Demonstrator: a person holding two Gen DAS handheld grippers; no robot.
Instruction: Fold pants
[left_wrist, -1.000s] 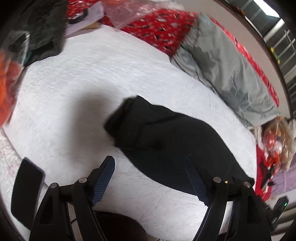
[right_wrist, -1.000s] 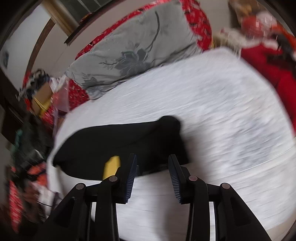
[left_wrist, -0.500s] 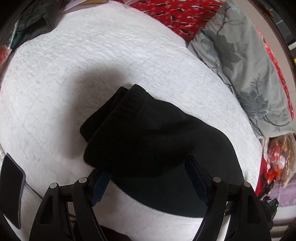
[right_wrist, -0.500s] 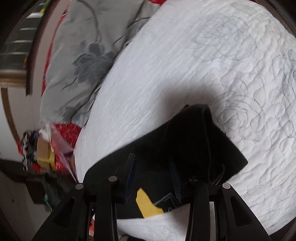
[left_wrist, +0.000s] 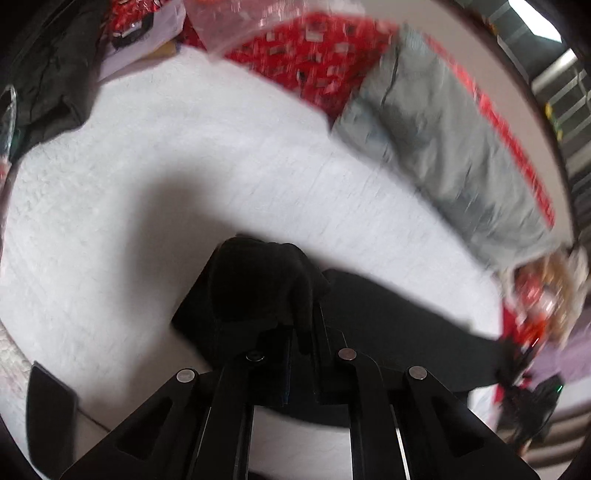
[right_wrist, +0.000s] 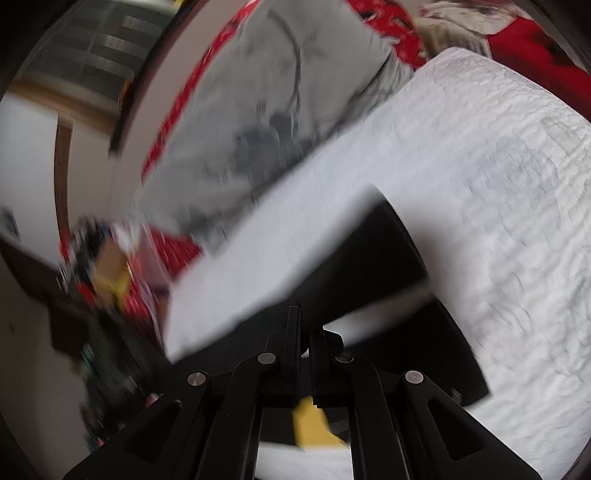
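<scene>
The black pants lie on a white quilted bed. My left gripper is shut on a bunched end of the pants, which rises over the fingers. In the right wrist view my right gripper is shut on the other end of the pants, and the cloth is lifted off the bed. A yellow tag shows below the fingers. Both views are blurred.
A grey flowered pillow and a red patterned cover lie at the far side of the bed. Dark clothing is at the left. A black flat object lies at the near left edge. Clutter sits at the right.
Both grippers have closed on the pants, the left from wide open. The ends of the pants are now bunched and lifted, and both cameras have swung.
</scene>
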